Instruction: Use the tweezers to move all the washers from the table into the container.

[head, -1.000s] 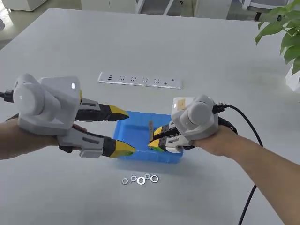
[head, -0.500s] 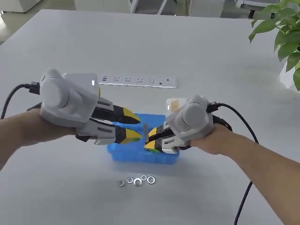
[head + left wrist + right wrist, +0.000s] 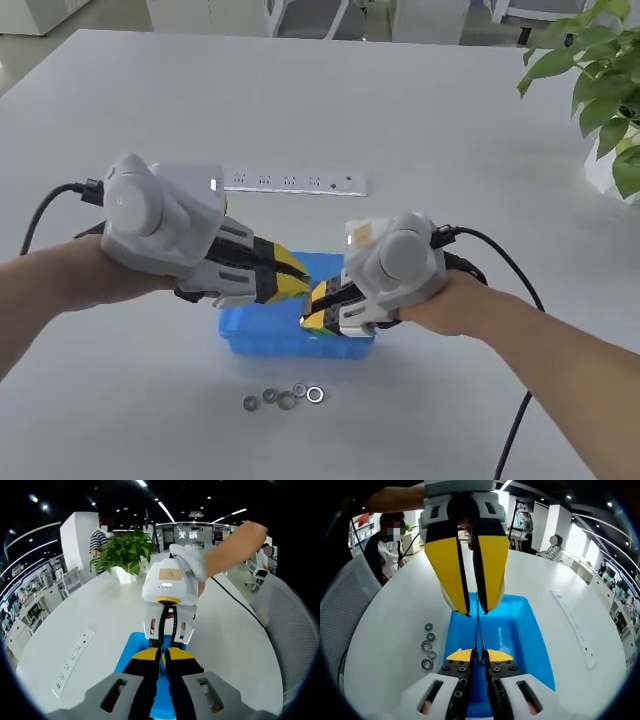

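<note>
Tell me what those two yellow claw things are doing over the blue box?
A person holds a gripper in each hand above the blue container. The right gripper is shut on the tweezers. The left gripper faces it, jaws close together around the tweezers' far end; whether they pinch is hard to tell. Five washers lie on the table beside the container.

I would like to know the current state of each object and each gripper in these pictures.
right gripper: shut on the tweezers.
left gripper: jaws almost together around the tweezers, grip unclear.
tweezers: held over the container.
washers: five, loose on the table, outside the container.
container: open, no washer seen inside.
power strip: sockets free.
</note>
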`<move>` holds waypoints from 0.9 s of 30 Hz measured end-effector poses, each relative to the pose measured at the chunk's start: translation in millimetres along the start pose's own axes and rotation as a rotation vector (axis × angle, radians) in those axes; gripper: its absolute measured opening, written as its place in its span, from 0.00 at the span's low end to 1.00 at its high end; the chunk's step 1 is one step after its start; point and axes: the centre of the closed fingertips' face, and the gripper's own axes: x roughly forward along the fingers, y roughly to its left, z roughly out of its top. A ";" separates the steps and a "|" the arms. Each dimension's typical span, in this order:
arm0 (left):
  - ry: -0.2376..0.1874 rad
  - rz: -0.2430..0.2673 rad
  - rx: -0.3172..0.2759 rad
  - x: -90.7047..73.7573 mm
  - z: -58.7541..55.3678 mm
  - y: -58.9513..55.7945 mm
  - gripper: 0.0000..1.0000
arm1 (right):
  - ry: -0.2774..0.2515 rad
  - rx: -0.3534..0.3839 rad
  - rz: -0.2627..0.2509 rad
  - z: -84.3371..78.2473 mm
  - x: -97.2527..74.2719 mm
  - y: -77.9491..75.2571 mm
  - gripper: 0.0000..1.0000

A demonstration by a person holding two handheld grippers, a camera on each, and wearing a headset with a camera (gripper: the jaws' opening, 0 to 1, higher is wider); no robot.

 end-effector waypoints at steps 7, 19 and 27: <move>-0.005 -0.009 0.014 4.2 2.7 -0.1 0.06 | 0.004 0.002 0.002 -0.8 -0.6 0.0 0.10; 0.003 -0.007 0.019 5.1 2.8 1.7 0.05 | 0.008 0.004 -0.018 3.4 -9.3 -2.0 0.14; 0.005 -0.006 0.018 4.7 3.0 1.8 0.05 | 0.004 0.020 -0.046 4.4 -22.0 -3.7 0.18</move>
